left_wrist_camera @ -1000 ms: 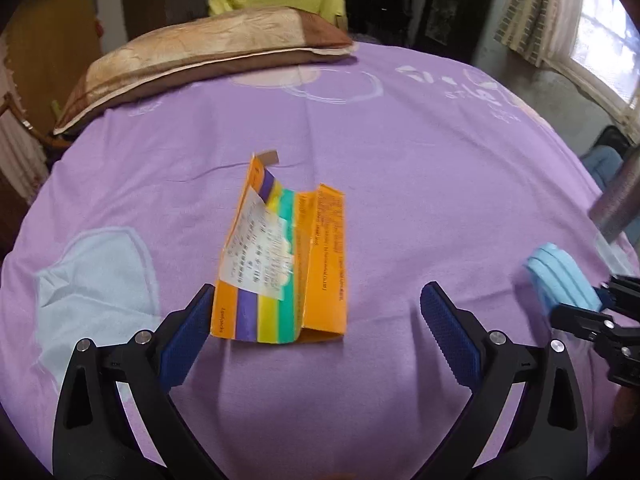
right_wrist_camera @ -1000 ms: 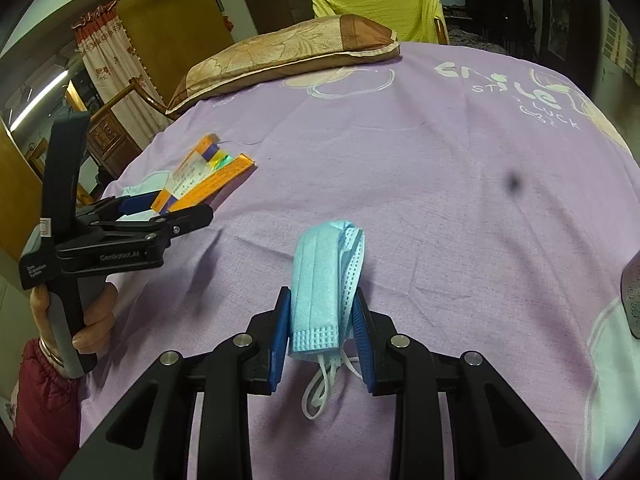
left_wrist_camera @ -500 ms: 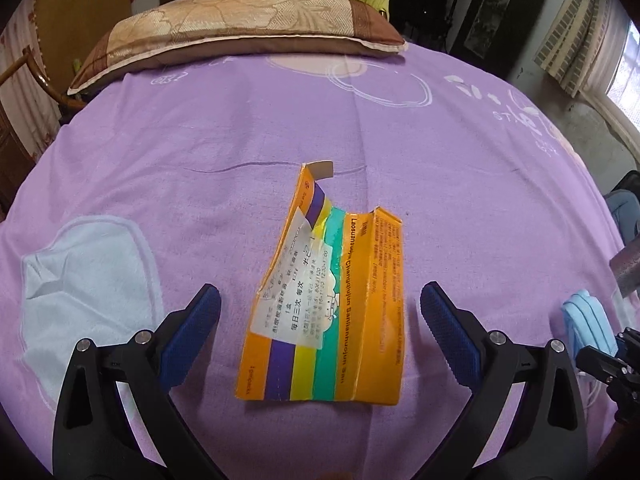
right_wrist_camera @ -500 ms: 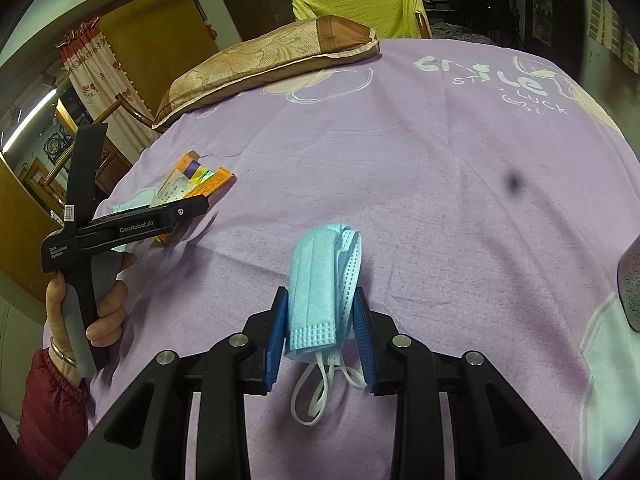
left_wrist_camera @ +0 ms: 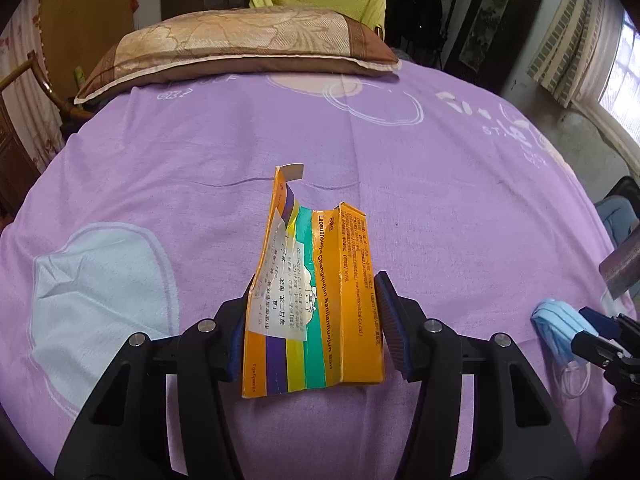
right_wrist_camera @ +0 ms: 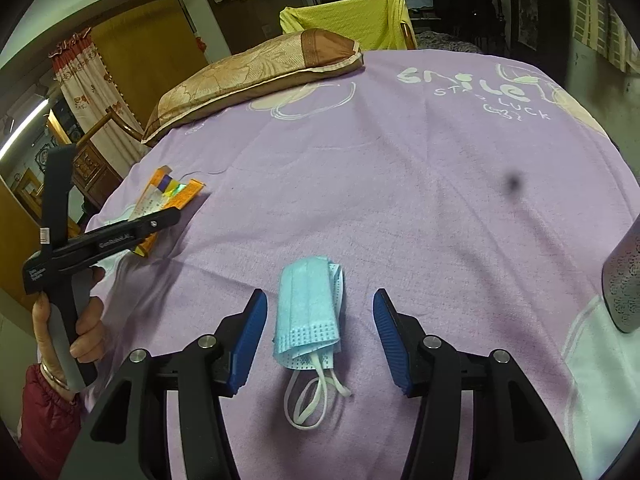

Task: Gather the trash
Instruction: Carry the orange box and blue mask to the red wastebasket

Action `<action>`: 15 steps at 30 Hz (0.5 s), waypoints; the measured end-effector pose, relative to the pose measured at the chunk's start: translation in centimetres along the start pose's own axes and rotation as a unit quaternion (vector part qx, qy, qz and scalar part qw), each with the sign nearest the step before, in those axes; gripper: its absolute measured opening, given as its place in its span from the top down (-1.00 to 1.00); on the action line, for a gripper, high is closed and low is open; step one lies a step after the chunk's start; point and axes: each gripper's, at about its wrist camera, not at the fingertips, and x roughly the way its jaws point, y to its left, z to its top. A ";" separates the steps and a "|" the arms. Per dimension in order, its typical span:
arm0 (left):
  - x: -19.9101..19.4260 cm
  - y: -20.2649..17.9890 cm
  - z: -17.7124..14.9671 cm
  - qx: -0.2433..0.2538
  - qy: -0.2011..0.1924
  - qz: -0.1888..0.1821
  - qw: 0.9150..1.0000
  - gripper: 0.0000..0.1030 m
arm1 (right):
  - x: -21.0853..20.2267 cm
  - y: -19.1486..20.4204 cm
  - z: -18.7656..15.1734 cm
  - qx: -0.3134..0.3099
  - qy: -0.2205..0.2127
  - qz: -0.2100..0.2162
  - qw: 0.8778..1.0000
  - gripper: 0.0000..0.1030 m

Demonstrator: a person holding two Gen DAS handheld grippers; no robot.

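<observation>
**Left gripper clamping the flattened box, right one letting go of the mask**

So rn both grippers are sitting low over the purple bedsheet (left_wrist_camera: 440,200), pointing down at an angle.

Left gripper (left_wrist_camera: 314,322): jaws have just been closing in, and they're now pinching the flattened orange carton (left_wrist_camera: 316,300) from both sides. Blue pads are pressing on its left and right edges near the bottom half. The carton's the one w/ purple/yellow/green stripes and a white printed label stuck on it, top flap curling up at the far end. It's lying on the sheet roughly in the middle of the bed, w/ a pale blue patch printed on the sheet to its left. From the right wrist cam you're seeing the same thing side-on: a hand (right_wrist_camera: 86,332) in a red sleeve is gripping the left tool's handle, its nose over the carton.

Right gripper (right_wrist_camera: 320,336): jaws have just been opening, now standing spread w/ clear gaps on both sides of the blue face mask (right_wrist_camera: 310,312). Mask's folded up, lying flat on the sheet btwn the pads, not touching either one, white ear loops trailing toward the cam.

Bg: brown/gold pillow (left_wrist_camera: 240,48) lying at the far end of the bed, yellow cloth (right_wrist_camera: 348,20) draped behind it.
</observation>
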 end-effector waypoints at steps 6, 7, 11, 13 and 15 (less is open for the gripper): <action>-1.0 0.8 0.1 -0.021 -0.010 -0.021 1.000 -0.07 | 0.5 0.1 -0.1 -0.004 0.002 0.001 1.000 -0.07; -1.2 0.8 0.1 -0.021 -0.012 -0.023 0.999 -0.07 | 0.7 0.2 -0.1 -0.005 0.004 0.003 1.000 0.15; -2.1 0.6 -0.3 -0.022 -0.019 -0.033 0.999 -0.07 | 0.7 0.6 -0.3 -0.008 0.008 0.017 1.000 0.67; -2.8 0.5 -0.7 -0.022 -0.024 -0.036 0.999 -0.07 | -0.7 0.9 0.0 -0.015 -0.017 0.018 1.000 0.70; -3.8 0.4 -1.4 -0.029 -0.030 -0.045 0.998 -0.07 | -2.3 1.1 0.3 -0.018 -0.040 0.027 0.999 0.70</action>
